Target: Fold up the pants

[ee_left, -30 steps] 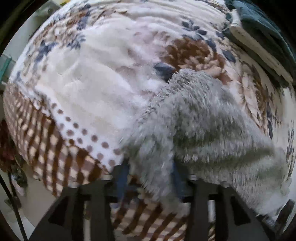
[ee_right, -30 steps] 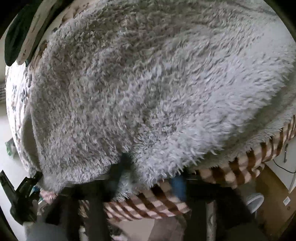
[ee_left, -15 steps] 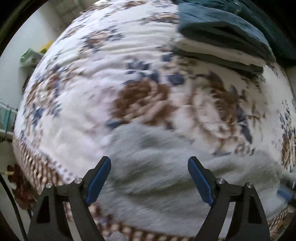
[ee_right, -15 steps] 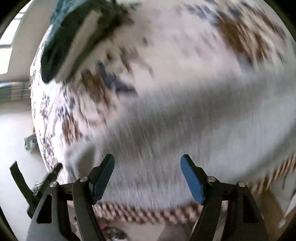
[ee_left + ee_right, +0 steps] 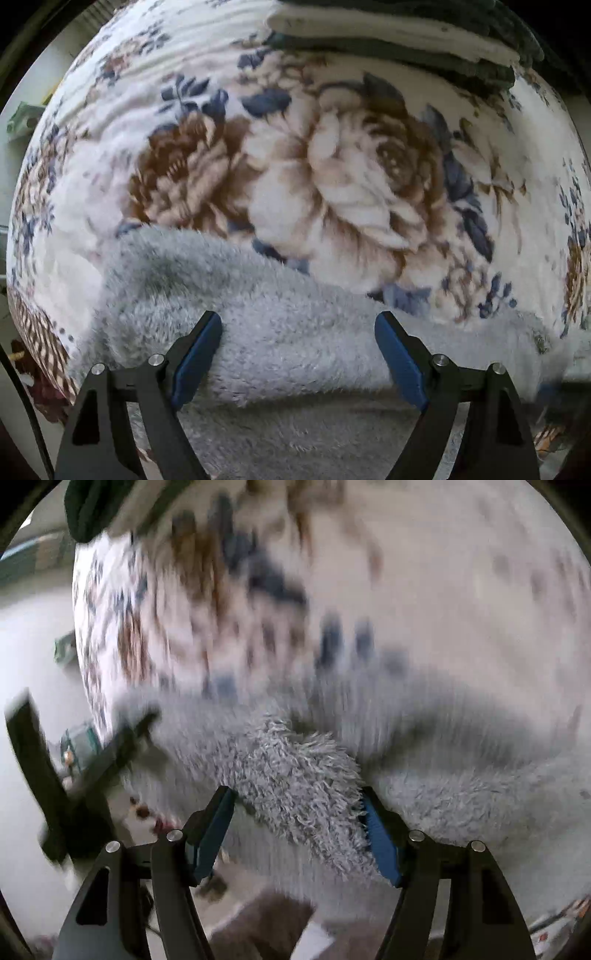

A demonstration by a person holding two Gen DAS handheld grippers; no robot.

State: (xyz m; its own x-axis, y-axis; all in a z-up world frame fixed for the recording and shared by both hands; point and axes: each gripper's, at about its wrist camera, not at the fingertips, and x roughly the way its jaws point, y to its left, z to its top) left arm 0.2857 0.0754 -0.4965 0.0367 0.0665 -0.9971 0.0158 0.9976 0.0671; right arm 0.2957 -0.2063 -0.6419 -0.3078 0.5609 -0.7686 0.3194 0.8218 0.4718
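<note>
The fluffy grey pants [image 5: 288, 332] lie along the near edge of the bed on the floral blanket [image 5: 332, 177]. My left gripper [image 5: 298, 354] is open, its blue pads spread just above the grey fabric and holding nothing. In the blurred right wrist view the pants [image 5: 295, 775] bulge up between the fingers of my right gripper [image 5: 297, 830], which is open wide; the fabric touches the right pad [image 5: 380, 842]. The other gripper [image 5: 55, 775] shows as a dark shape at the left.
A stack of folded dark green and white cloth [image 5: 399, 33] lies at the far side of the bed. The blanket's brown checked border [image 5: 40, 343] hangs over the near left edge. The floor and clutter [image 5: 74, 738] lie left of the bed.
Both grippers were shut on the grey pants one second ago. They have let go, opened wide and pulled back, and the pants now lie flatter along the bed edge.
</note>
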